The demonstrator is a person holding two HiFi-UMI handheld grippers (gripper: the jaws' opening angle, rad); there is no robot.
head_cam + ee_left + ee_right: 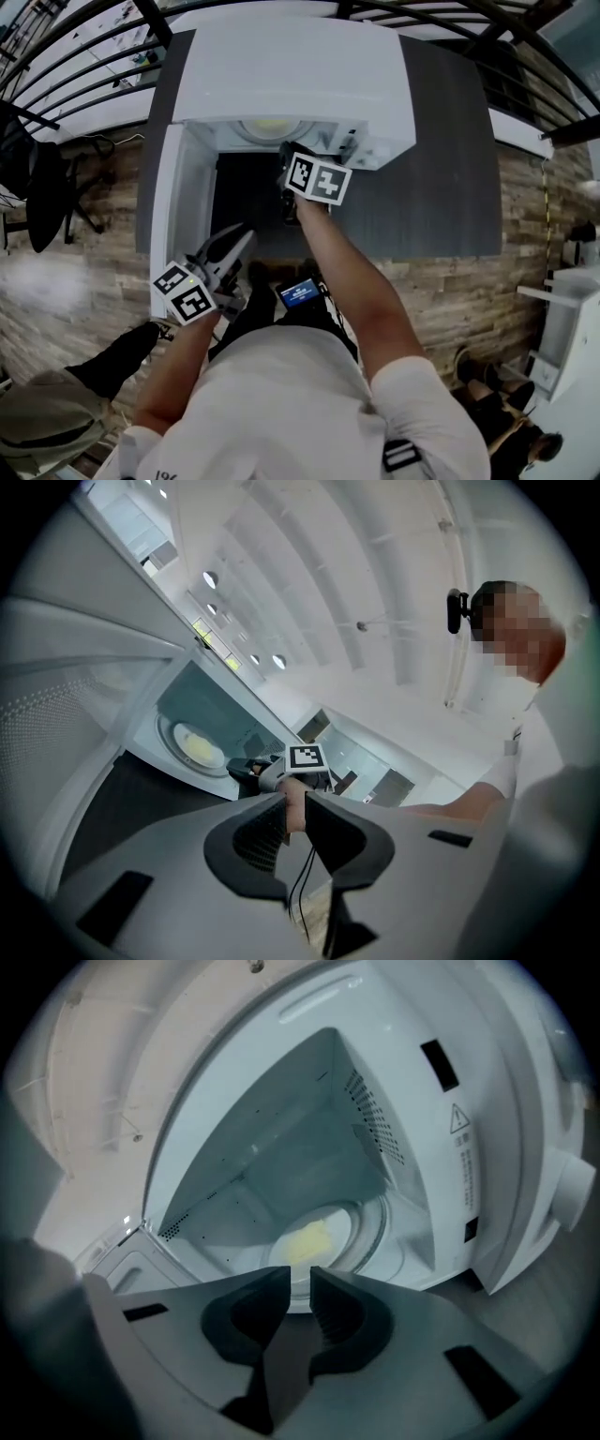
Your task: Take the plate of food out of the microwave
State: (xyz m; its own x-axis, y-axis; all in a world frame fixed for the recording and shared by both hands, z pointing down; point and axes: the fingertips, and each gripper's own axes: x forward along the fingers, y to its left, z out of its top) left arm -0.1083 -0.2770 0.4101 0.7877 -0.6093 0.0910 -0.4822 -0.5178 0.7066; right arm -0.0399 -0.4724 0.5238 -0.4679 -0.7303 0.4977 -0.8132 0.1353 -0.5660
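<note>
The white microwave (pixel 300 66) stands on a dark grey table (pixel 441 159), its door (pixel 169 216) swung open to the left. Inside, a white plate with yellow food (pixel 267 125) (pixel 314 1241) (pixel 199 747) rests on the turntable. My right gripper (pixel 289 161) (pixel 300 1274) is at the mouth of the cavity. Its jaws stand a narrow gap apart, with the plate's near rim just ahead of the tips and nothing pressed between them. My left gripper (pixel 246 232) (pixel 295 799) hangs back near the door's lower edge, narrowly open and empty, pointing at the right gripper (pixel 246 769).
A black chair (pixel 42 187) stands on the wooden floor at the left. A white unit (pixel 572 309) is at the right. A dark railing curves behind the table. The open door walls off the left side of the cavity.
</note>
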